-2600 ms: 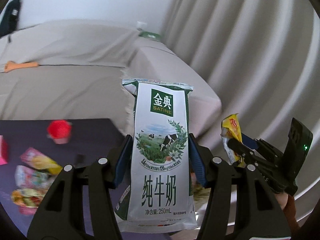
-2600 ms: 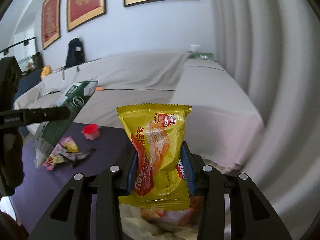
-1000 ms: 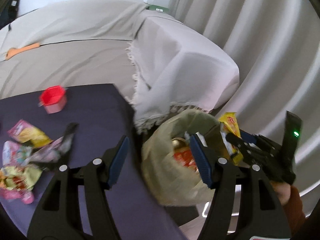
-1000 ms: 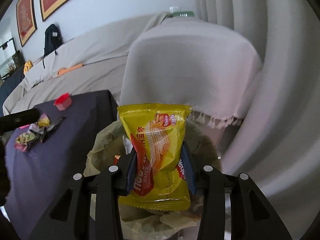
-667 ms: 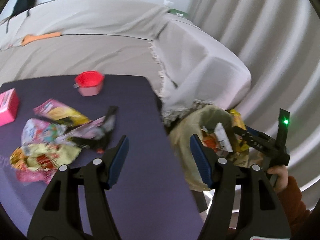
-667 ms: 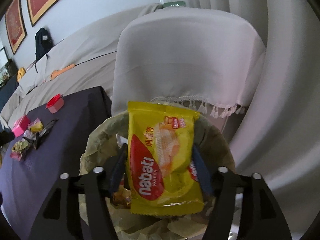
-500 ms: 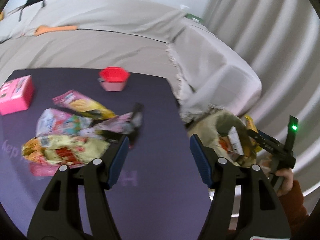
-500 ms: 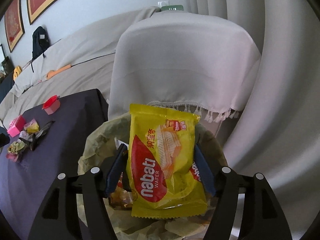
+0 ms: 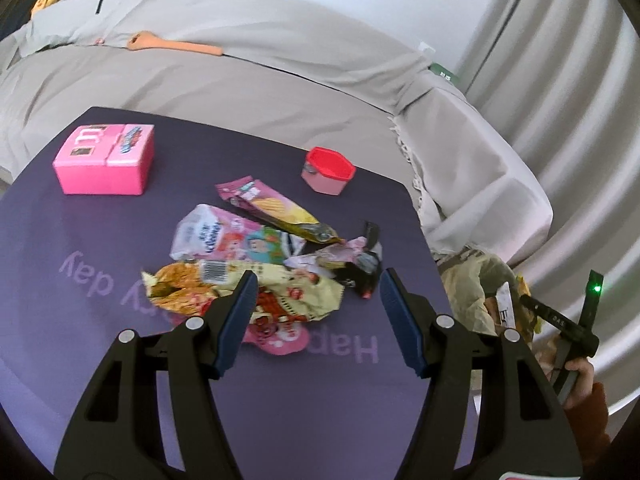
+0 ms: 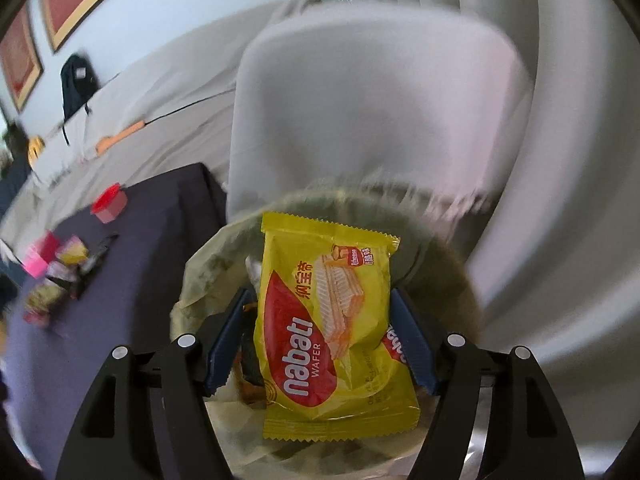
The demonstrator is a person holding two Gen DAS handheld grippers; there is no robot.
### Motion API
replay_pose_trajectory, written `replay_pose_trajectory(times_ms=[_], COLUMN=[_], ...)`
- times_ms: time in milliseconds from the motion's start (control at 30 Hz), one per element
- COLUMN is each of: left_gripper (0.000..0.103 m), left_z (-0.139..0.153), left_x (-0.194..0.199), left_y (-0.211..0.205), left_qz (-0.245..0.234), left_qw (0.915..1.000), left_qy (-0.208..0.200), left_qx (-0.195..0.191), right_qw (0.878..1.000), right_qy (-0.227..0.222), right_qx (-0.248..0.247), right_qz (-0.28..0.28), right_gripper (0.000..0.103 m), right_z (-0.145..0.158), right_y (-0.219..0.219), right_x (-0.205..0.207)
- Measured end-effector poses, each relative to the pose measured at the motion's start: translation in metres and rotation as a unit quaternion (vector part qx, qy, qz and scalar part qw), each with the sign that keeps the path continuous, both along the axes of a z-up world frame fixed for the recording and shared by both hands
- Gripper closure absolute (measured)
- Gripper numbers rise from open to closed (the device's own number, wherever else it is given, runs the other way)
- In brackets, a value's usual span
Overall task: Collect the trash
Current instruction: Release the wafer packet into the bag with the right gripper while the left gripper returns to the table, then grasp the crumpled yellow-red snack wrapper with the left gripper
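My left gripper (image 9: 318, 304) is open and empty above a heap of crumpled snack wrappers (image 9: 256, 264) on the purple table (image 9: 304, 412). My right gripper (image 10: 320, 332) is open over the lined trash bin (image 10: 208, 272). A yellow Nabati wafer packet (image 10: 332, 320) hangs loose between its spread jaws, over the bin mouth. In the left wrist view the bin (image 9: 476, 288) stands past the table's right edge with the right gripper (image 9: 560, 320) above it.
A pink box (image 9: 106, 160) and a small red-lidded jar (image 9: 328, 170) stand on the table's far side. A covered grey sofa (image 9: 240, 64) runs behind the table, its arm (image 10: 376, 104) right behind the bin. Curtains (image 9: 560, 80) hang at the right.
My left gripper dropped the milk carton into the bin and swung left over the table's wrappers. My right gripper moved over the bin and opened, loosening the wafer packet.
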State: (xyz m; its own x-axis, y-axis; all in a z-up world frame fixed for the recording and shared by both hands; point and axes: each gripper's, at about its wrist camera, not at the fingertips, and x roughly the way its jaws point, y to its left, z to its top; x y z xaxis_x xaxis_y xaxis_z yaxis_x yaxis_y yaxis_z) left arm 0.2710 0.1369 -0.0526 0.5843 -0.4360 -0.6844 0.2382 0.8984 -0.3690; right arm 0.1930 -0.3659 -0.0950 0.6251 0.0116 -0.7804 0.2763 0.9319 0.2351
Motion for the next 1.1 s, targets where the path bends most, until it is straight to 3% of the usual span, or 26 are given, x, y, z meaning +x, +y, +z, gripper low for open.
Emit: replay_pose_trajectory(times_ms=[133, 267, 333, 467, 800, 1000, 1100], left_gripper=[0.043, 0.043, 0.043, 0.043, 0.043, 0.043, 0.043], left_z=[-0.005, -0.008, -0.009, -0.01, -0.016, -0.013, -0.015], left_x=[0.0, 0.001, 0.001, 0.003, 0.006, 0.007, 0.009], left_y=[0.01, 0.016, 0.019, 0.024, 0.042, 0.07, 0.084], left_qz=[0.002, 0.005, 0.009, 0.013, 0.015, 0.03, 0.026], left_qw=[1.0, 0.9999, 0.9998, 0.9998, 0.9998, 0.9995, 0.9995], left_qy=[0.006, 0.009, 0.01, 0.009, 0.005, -0.006, -0.004], left_qx=[-0.007, -0.01, -0.013, -0.015, -0.013, 0.004, 0.015], right_qw=[0.999, 0.994, 0.993, 0.995, 0.995, 0.988, 0.982], right_qy=[0.036, 0.105, 0.107, 0.081, -0.017, -0.055, -0.058], right_qx=[0.032, -0.008, -0.028, -0.046, -0.073, -0.055, -0.019], right_qz=[0.01, 0.034, 0.036, 0.036, 0.059, 0.131, 0.18], right_gripper=[0.036, 0.036, 0.036, 0.036, 0.036, 0.036, 0.036], right_z=[-0.022, -0.051, -0.054, -0.038, 0.032, 0.056, 0.052], right_y=[0.007, 0.025, 0.031, 0.033, 0.057, 0.11, 0.143], right_x=[0.01, 0.022, 0.02, 0.012, -0.008, 0.009, 0.025])
